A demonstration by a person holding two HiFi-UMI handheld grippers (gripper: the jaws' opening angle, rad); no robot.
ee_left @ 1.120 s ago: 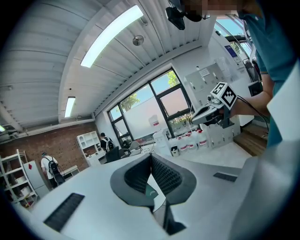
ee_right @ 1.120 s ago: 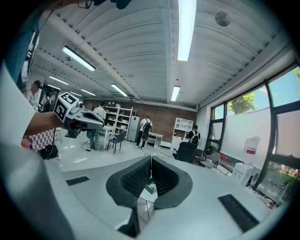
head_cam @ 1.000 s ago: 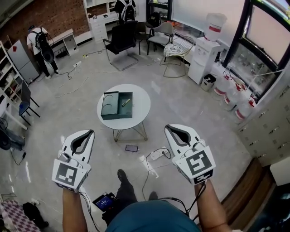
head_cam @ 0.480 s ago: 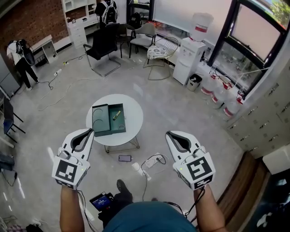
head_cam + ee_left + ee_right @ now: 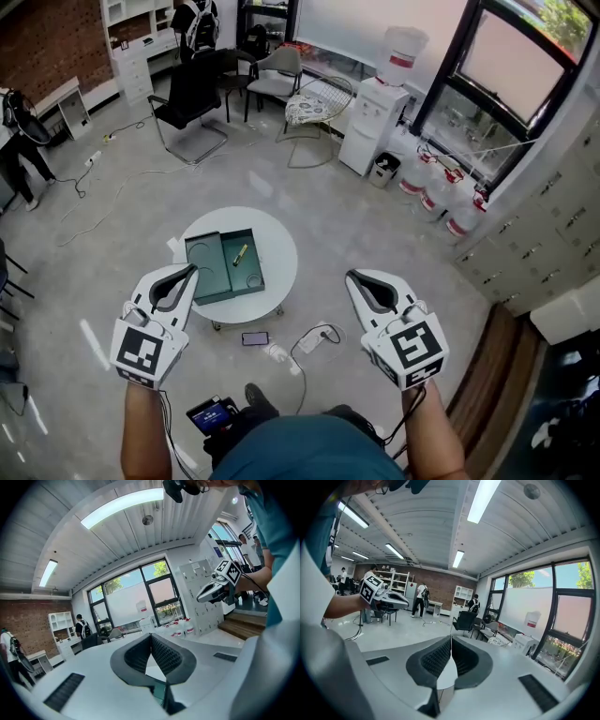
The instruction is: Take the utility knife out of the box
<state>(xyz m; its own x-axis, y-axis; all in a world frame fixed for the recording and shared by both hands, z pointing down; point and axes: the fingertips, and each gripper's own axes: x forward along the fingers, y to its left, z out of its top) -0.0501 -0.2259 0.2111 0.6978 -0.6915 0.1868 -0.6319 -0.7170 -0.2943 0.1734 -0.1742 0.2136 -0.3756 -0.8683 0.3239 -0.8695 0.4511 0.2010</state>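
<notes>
The left gripper [image 5: 192, 271] and right gripper [image 5: 351, 276] hang in the air, jaws pressed together on nothing, well short of the round table [image 5: 284, 251]. On it, the slim yellow-and-dark utility knife [image 5: 240, 253] lies in the right half of the open green box [image 5: 208, 274]. A phone [image 5: 251, 338] and a power strip [image 5: 314, 339] lie on the floor [image 5: 375, 225] between.

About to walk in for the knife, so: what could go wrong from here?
Possible trip: a corded power strip lies on the floor before the round table. Both the left tool and right tool are shut; one must open before reaching the utility knife, which lies small inside the green box, so a jaw might strike the box wall.
</notes>
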